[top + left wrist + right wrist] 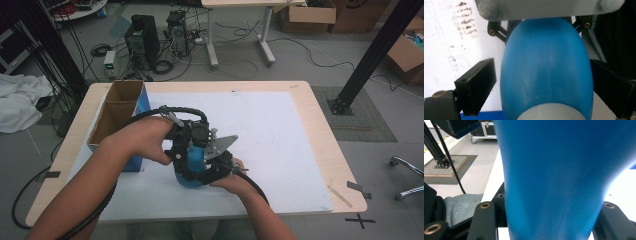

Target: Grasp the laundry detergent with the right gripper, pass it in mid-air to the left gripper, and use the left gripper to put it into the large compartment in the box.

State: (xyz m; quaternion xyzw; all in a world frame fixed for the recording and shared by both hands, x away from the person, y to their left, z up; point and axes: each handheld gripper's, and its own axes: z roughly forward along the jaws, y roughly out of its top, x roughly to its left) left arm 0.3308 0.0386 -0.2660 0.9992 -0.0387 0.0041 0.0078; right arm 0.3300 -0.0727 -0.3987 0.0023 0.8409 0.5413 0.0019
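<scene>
A blue plastic bottle stands at the middle of the white board, between both grippers. In the right gripper view the bottle sits between the black jaws and my right gripper is shut on it. My left gripper straddles the bottle's rounded body. Its right jaw is at the bottle's side, and a thin gap shows at the left jaw. A pale part of the bottle lies nearest the camera. In the high view the left gripper reaches in from the left and the right gripper from the near right.
An open cardboard box with a blue side stands at the table's left, just behind my left hand. The white board covers most of the wooden table. Computers, cables and a black post stand on the floor beyond.
</scene>
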